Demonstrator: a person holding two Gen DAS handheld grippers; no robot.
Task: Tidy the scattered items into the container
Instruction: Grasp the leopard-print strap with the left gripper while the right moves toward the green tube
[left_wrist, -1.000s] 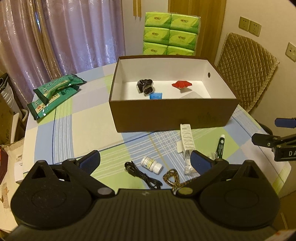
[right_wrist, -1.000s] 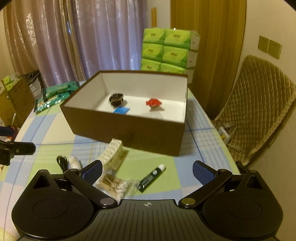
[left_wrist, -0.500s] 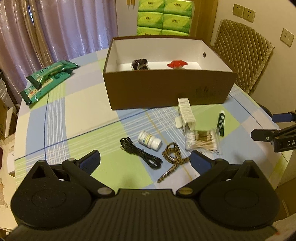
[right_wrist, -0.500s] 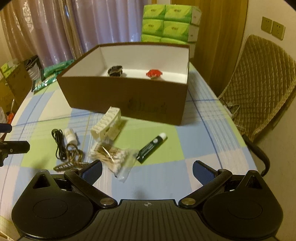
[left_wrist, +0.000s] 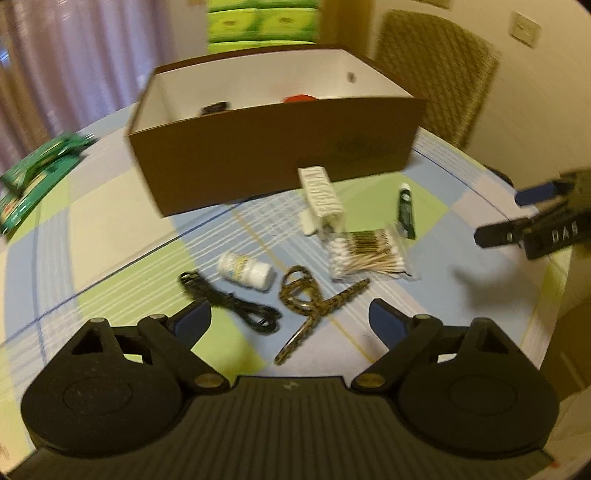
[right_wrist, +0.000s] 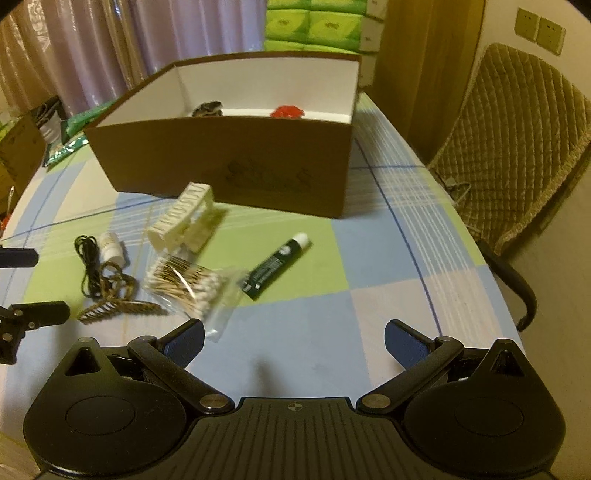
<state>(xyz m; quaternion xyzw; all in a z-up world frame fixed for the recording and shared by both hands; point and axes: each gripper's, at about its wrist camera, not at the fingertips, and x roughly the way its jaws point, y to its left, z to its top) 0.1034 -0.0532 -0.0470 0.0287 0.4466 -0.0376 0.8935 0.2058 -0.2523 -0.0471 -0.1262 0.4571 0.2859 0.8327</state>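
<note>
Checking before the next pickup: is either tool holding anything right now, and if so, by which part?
Nothing is held. The left tool is closing with only tablecloth between its pads; the right tool stands open and empty.

My pads (left_wrist: 384, 325) show dark blue on black arms. Below them the tablecloth (left_wrist: 110, 229) is checked in pale blue, lime green and cream, crossed with thin white and blue lines. The box (left_wrist: 273, 147) is brown outside, white inside, with something red (right_wrist: 287, 111) in it. There's a leopard-spotted hair clip (left_wrist: 314, 302), a black cable (left_wrist: 236, 306), a white bottle (left_wrist: 245, 267), a cream comb-like clip (left_wrist: 320, 197), a dark green tube with a white cap (right_wrist: 275, 266), white-tipped tan swabs (left_wrist: 365, 253), green packets (left_wrist: 33, 173), and bright green tissue packs (right_wrist: 317, 26).
</note>
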